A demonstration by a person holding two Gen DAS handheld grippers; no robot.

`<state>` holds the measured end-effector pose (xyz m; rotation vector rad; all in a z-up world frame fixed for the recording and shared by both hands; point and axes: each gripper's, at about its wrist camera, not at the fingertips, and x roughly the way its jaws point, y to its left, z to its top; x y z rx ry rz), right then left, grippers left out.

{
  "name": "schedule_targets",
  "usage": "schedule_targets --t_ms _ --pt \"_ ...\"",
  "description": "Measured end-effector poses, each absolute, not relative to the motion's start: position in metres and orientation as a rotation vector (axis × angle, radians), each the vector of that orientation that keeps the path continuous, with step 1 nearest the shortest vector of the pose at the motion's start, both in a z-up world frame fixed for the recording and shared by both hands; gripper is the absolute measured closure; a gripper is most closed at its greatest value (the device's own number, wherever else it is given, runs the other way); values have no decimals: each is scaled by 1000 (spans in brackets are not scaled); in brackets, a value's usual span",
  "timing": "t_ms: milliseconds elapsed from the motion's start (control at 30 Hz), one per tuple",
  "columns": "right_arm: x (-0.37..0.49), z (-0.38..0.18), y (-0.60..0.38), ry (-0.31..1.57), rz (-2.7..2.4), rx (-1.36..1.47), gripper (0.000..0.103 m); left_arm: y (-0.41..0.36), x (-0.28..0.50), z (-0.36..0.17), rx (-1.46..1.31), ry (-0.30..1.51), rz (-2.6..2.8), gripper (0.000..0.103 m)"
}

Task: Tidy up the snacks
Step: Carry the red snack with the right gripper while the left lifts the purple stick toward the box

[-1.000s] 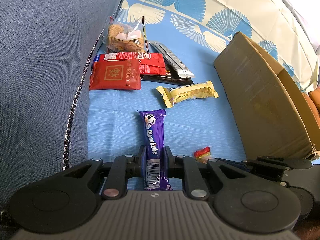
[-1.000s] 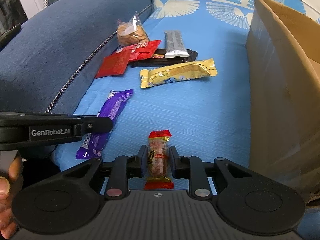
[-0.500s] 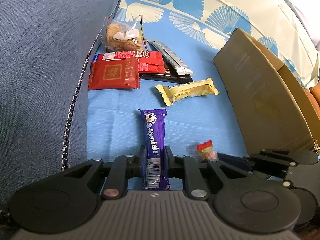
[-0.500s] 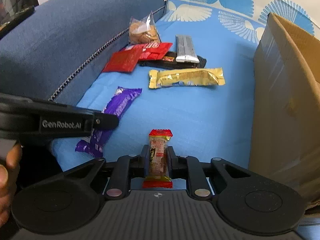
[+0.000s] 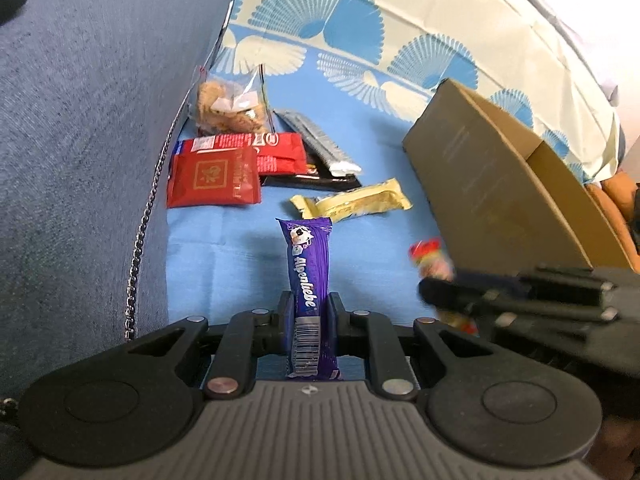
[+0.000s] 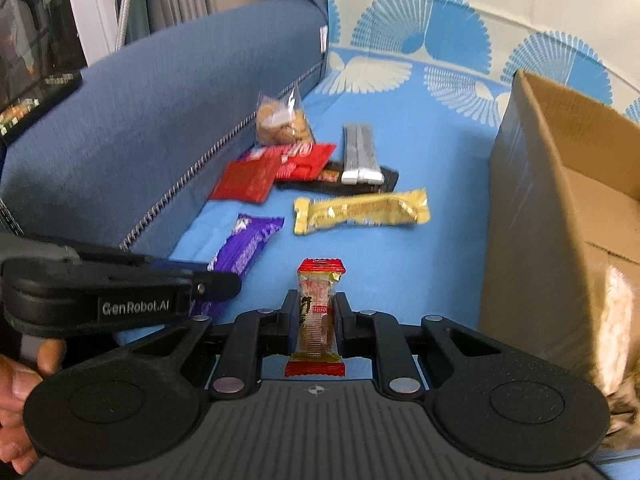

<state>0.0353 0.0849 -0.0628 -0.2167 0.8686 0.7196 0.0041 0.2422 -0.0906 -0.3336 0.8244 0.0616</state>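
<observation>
— Between our left gripper's (image 5: 309, 312) jaws we hold the long purple Alpenliebe candy bar (image 5: 308, 276), clamped near its barcode end, its long axis running straight ahead along the fingers.

— And our right gripper (image 6: 316, 316) is closed on the small clear candy with red crimped ends (image 6: 319, 312), upright between the jaws, the same way.

— Where does the open brown cardboard box (image 6: 532, 208) lie from us?

— To the right of both. It stands just beside the right gripper, so we judge that arm the nearer; the left must cross further.

— What's inside?

— We see only bare cardboard; the floor is mostly hidden.

— And what is left on the blue patterned cloth (image 5: 208, 264)?

— A gold-wrapped bar (image 6: 360, 210), two red packets (image 5: 236, 168), a silver bar on a black one (image 6: 360, 160), and a clear bag of biscuits (image 5: 232, 108).
</observation>
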Motion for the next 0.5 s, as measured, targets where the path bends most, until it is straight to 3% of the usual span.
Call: schedule_targets --t_ms 500 --pt "66 53 9 618 765 -99 85 234 4 -88 -292 804 68 85"
